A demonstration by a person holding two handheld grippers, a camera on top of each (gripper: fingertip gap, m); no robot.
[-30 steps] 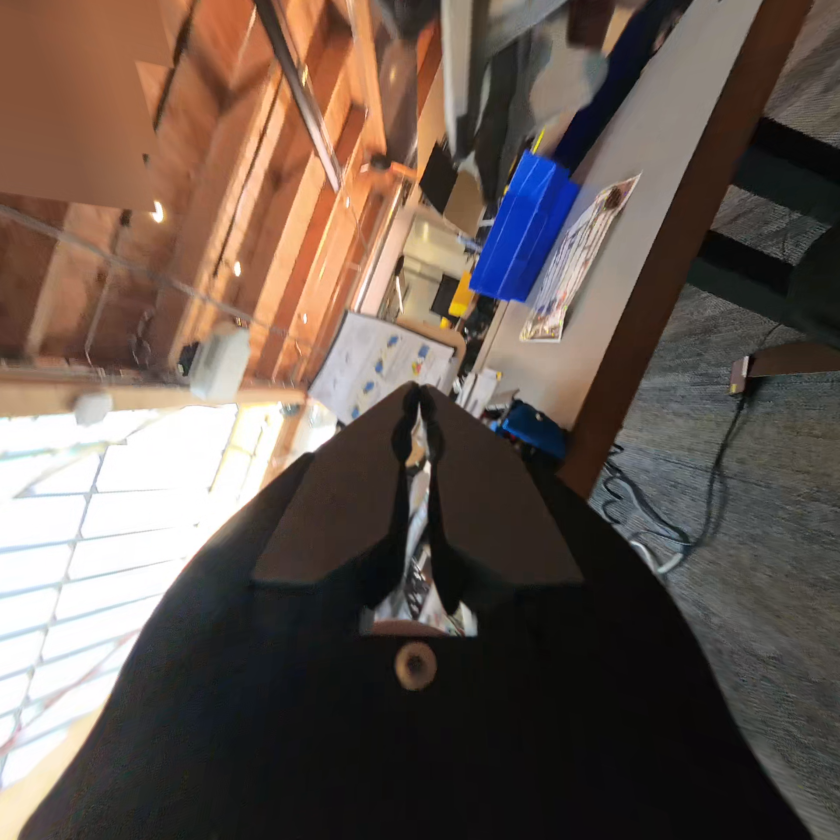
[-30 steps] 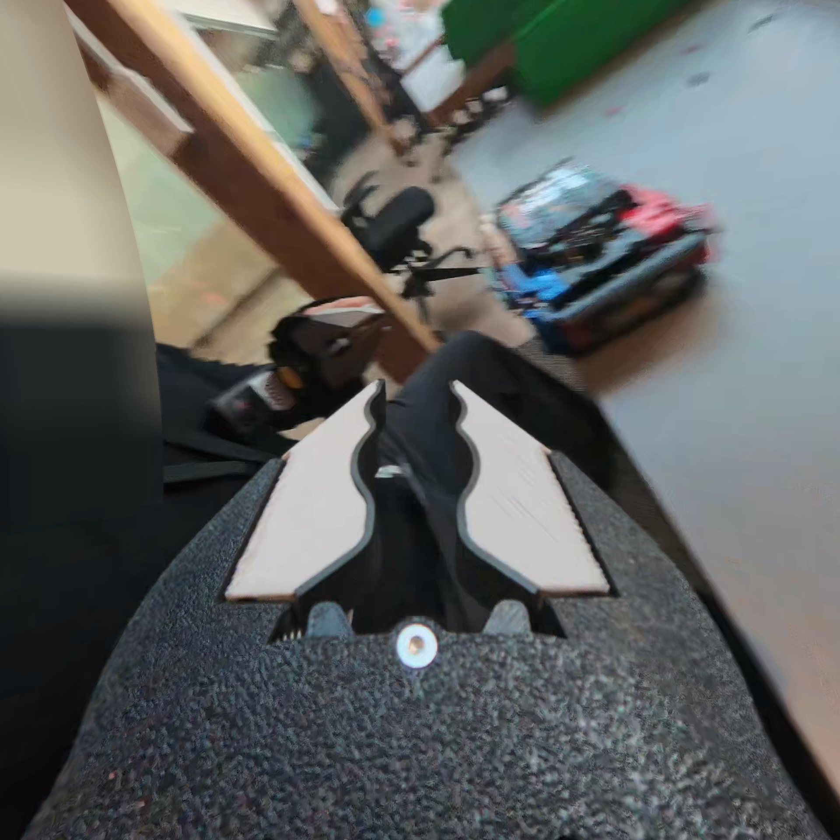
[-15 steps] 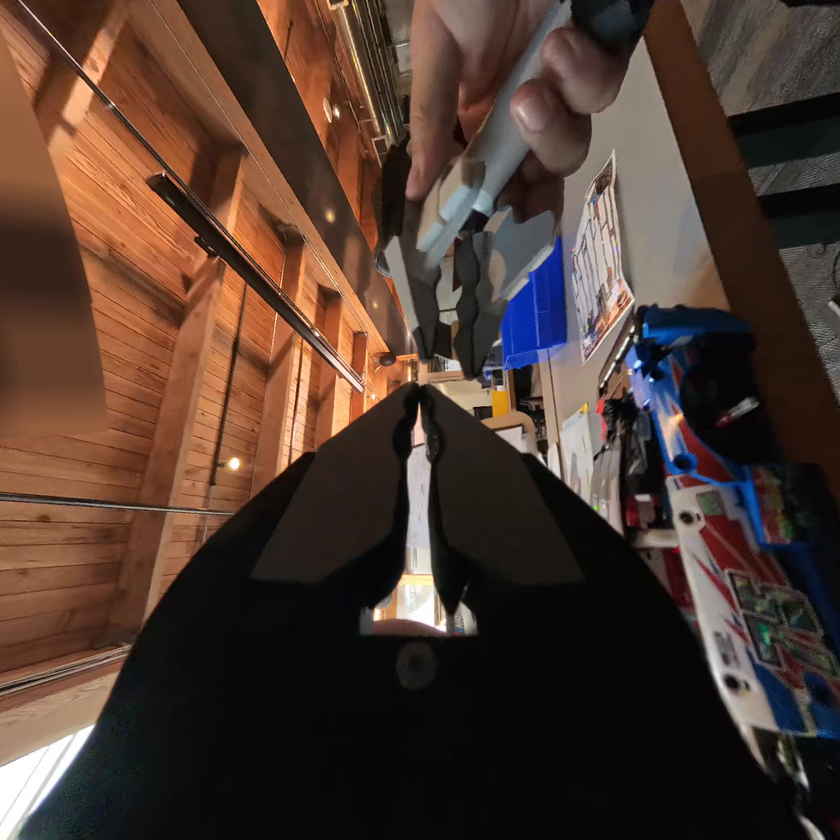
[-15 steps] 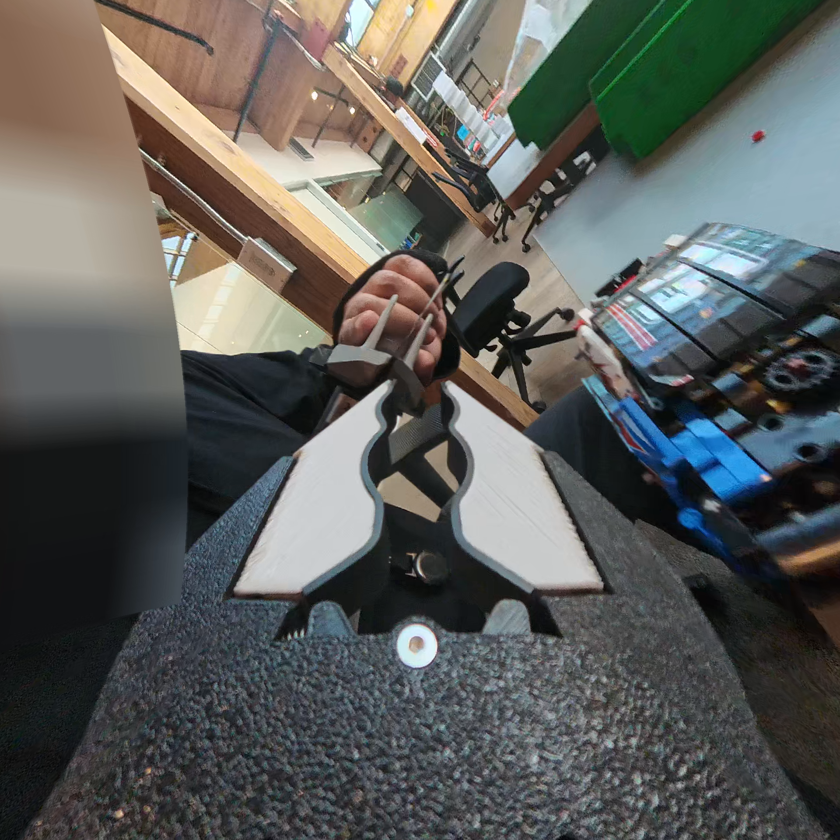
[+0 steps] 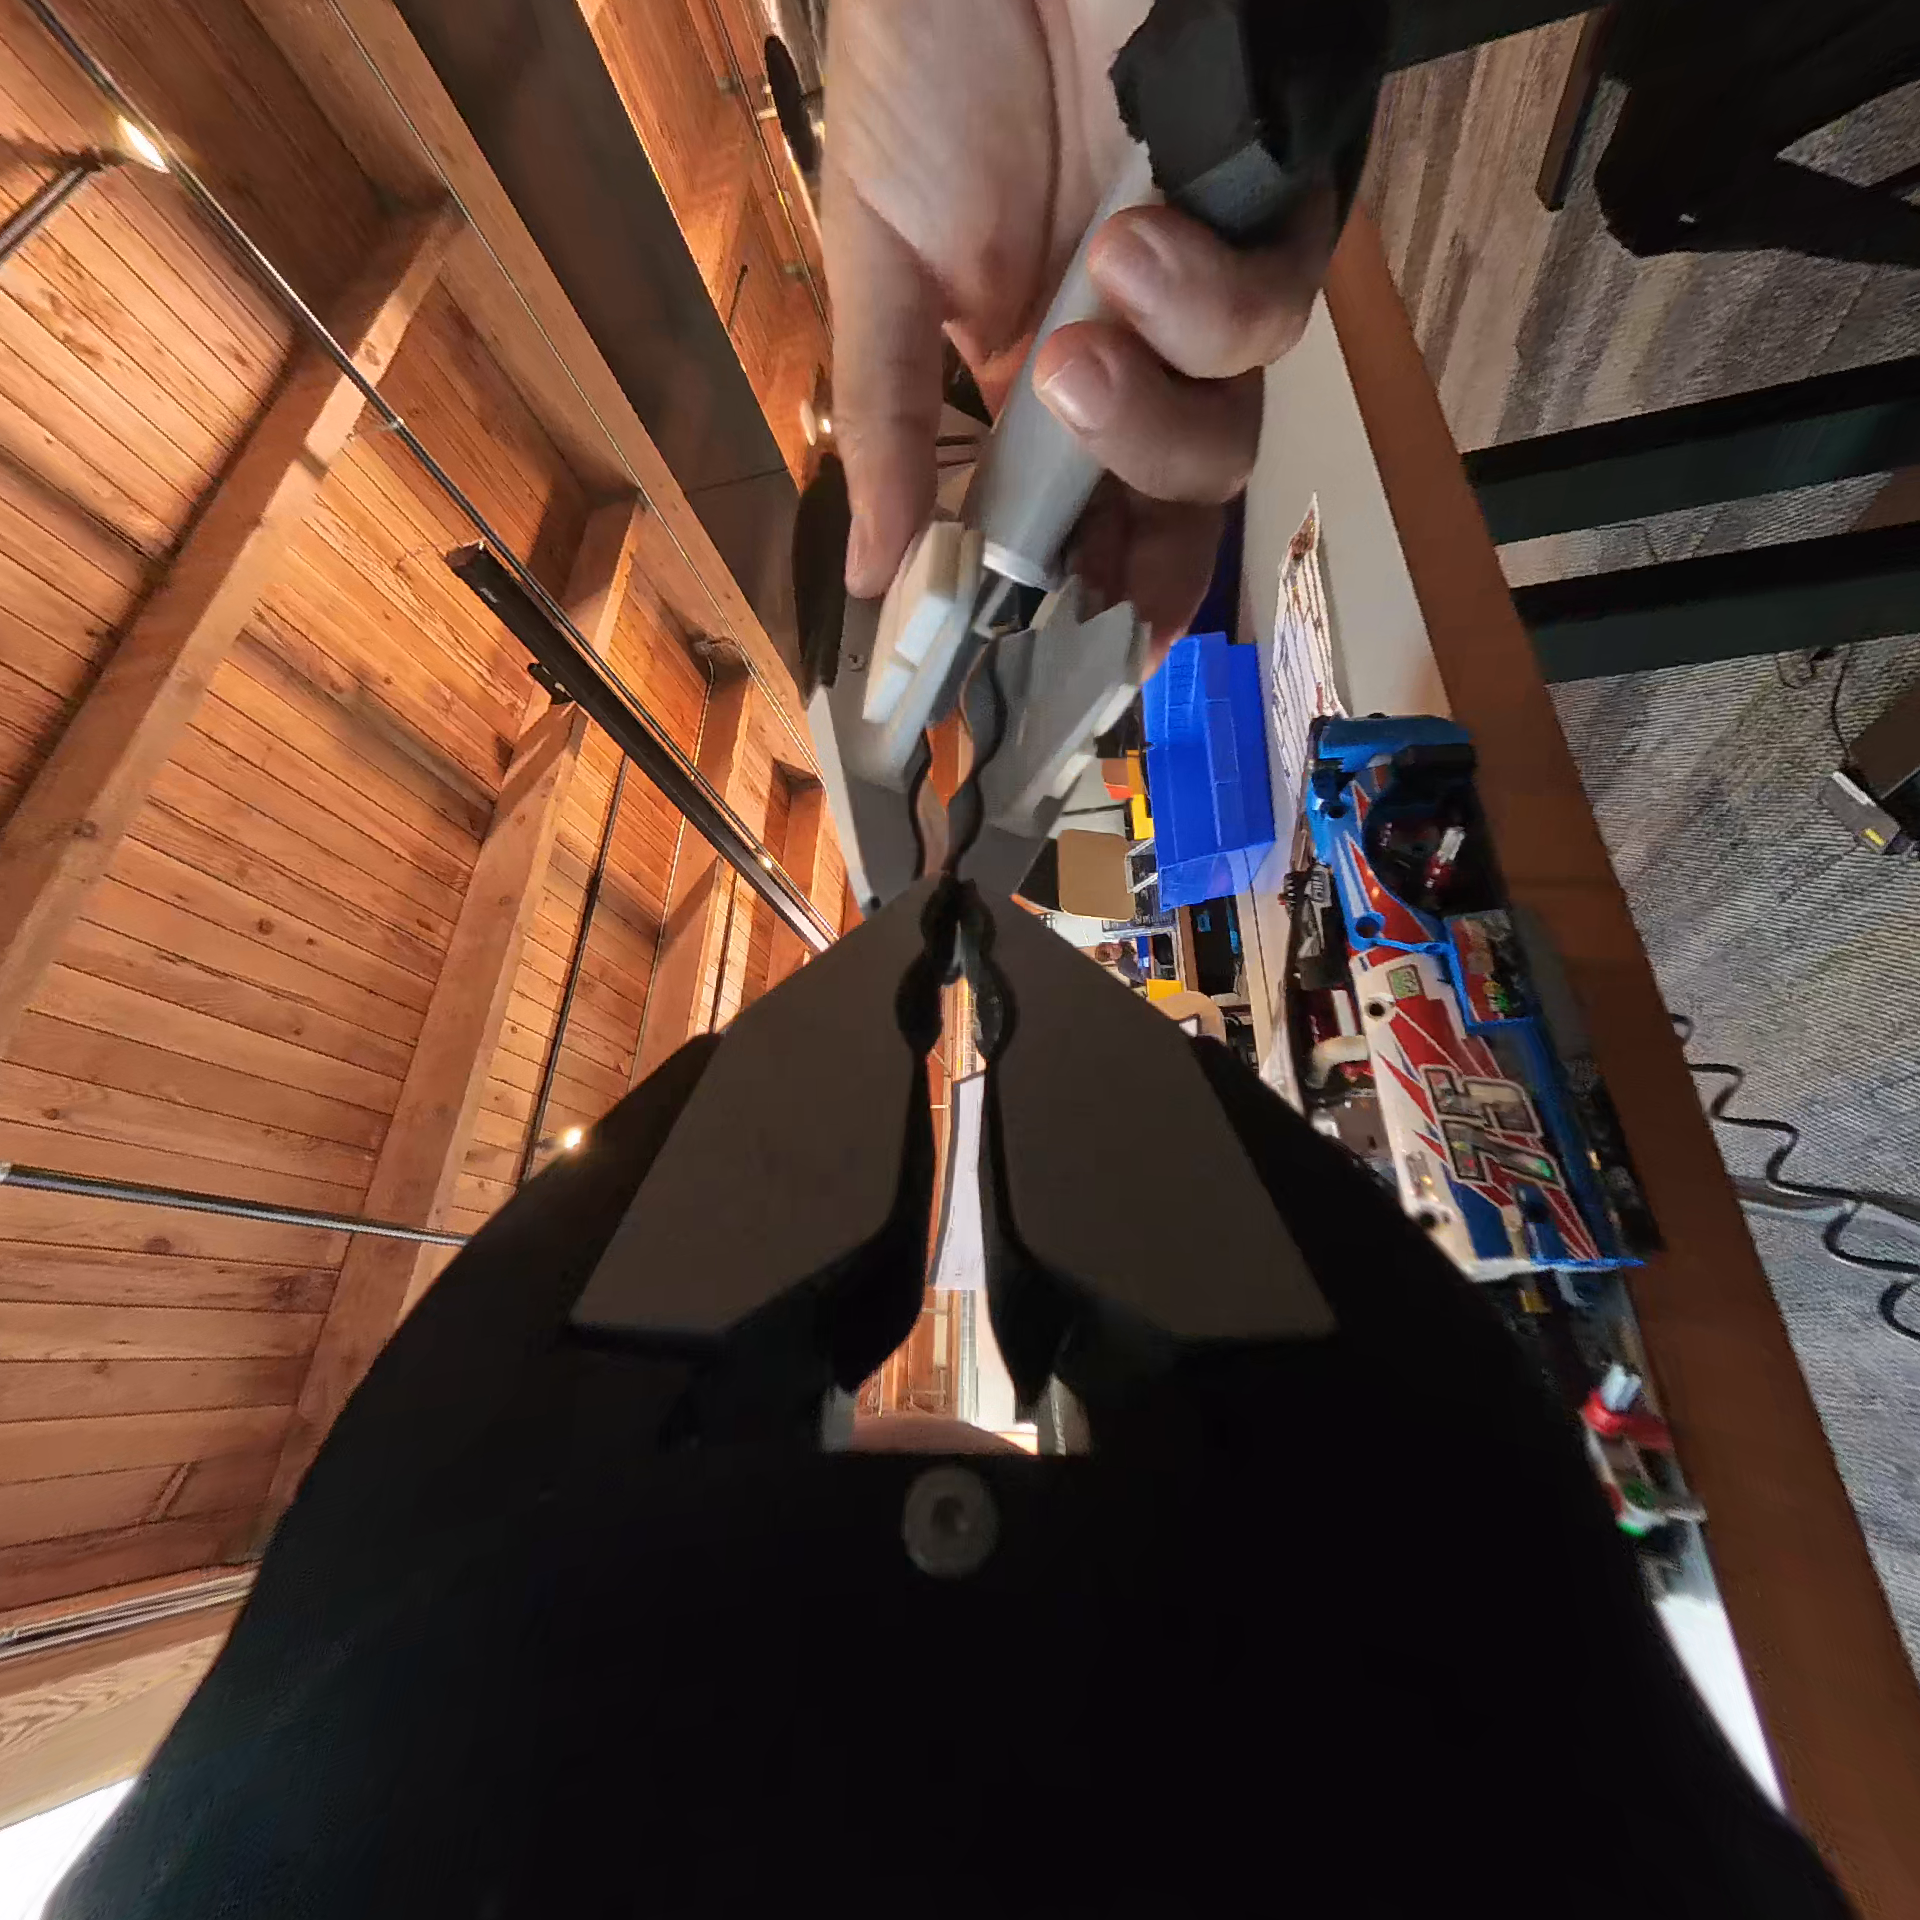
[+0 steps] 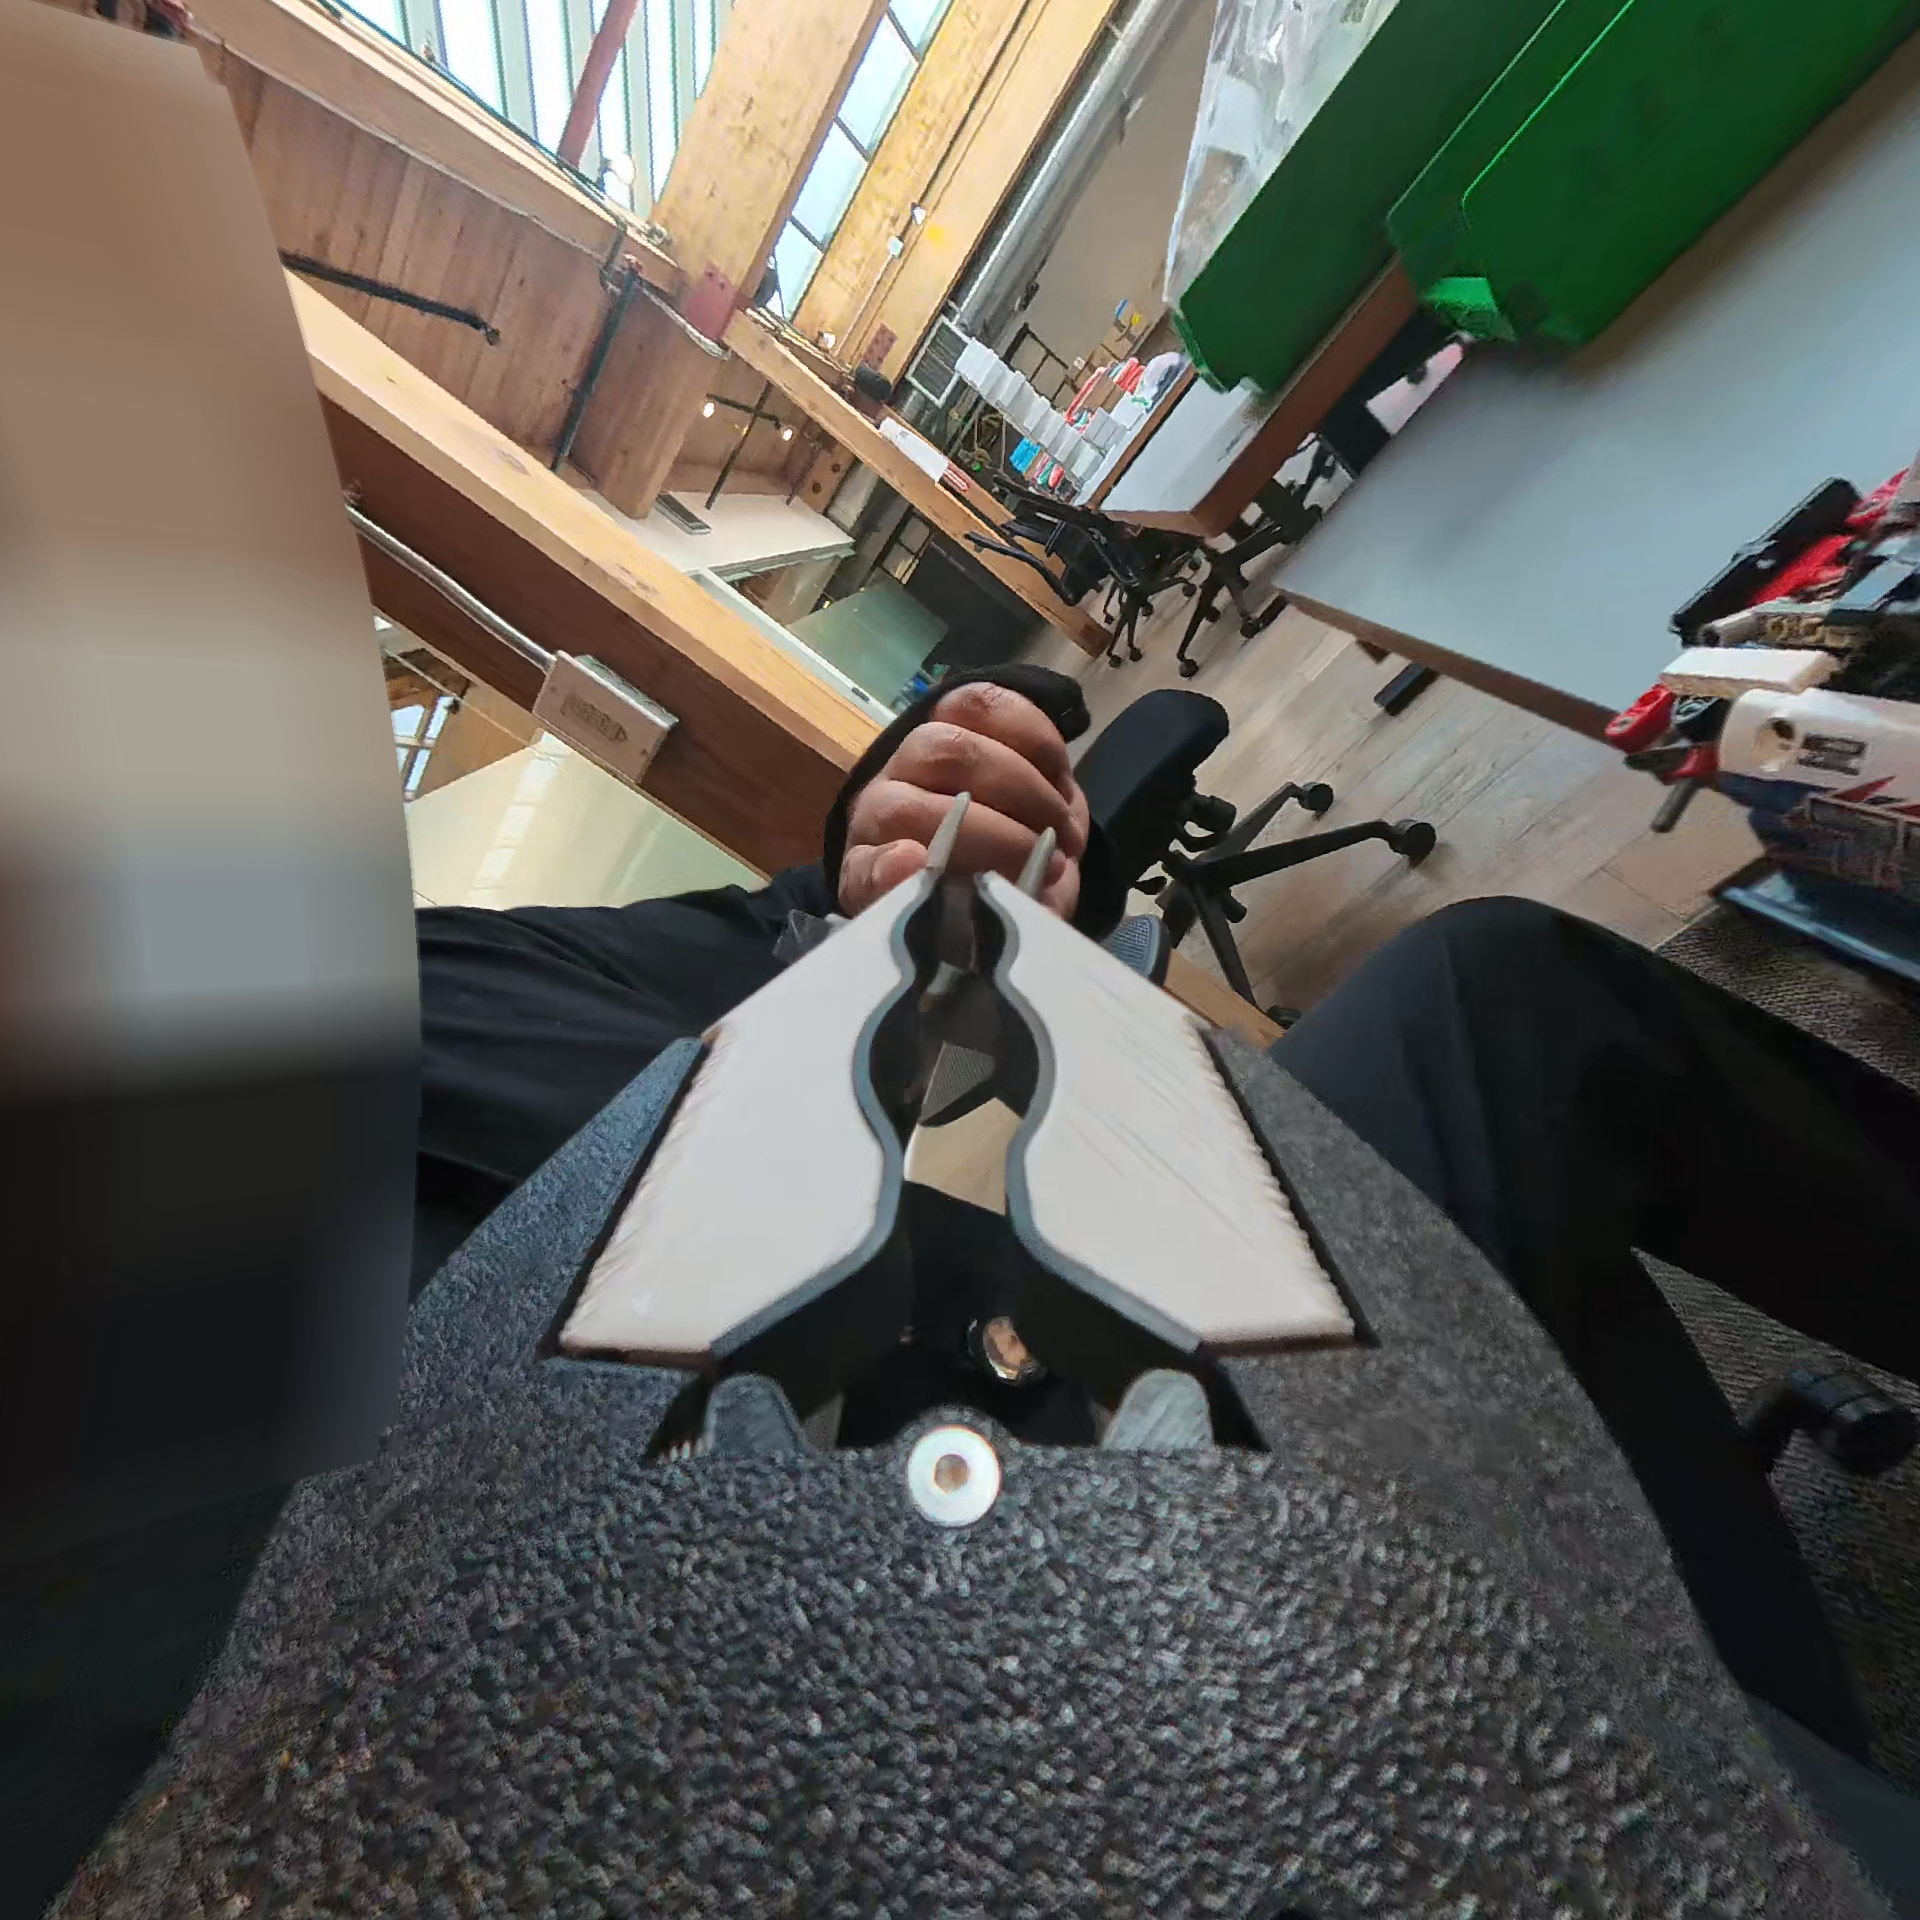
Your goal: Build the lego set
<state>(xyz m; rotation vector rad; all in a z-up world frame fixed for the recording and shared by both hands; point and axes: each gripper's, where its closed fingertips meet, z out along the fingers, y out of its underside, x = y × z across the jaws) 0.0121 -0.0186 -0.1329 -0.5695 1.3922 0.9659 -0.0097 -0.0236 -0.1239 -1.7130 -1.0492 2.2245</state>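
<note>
Left wrist view: the dark-fingered left gripper (image 5: 951, 920) sits centre frame, fingers pinched together, nothing visibly between them. Just above, tip to tip, the grey-fingered right gripper (image 5: 940, 831) hangs from a bare hand (image 5: 1039, 312) at the top. At right, on the wood-edged grey table (image 5: 1340, 436), lies the blue, white and red lego race car (image 5: 1455, 1039), long axis running up the frame, beside a blue plastic bin (image 5: 1205, 779).

Right wrist view: the right gripper (image 6: 951, 914) has its fingers nearly clenched, tips meeting the left gripper's; whether they grip anything I cannot tell. The car (image 6: 1829, 727) sits at the right edge.
</note>
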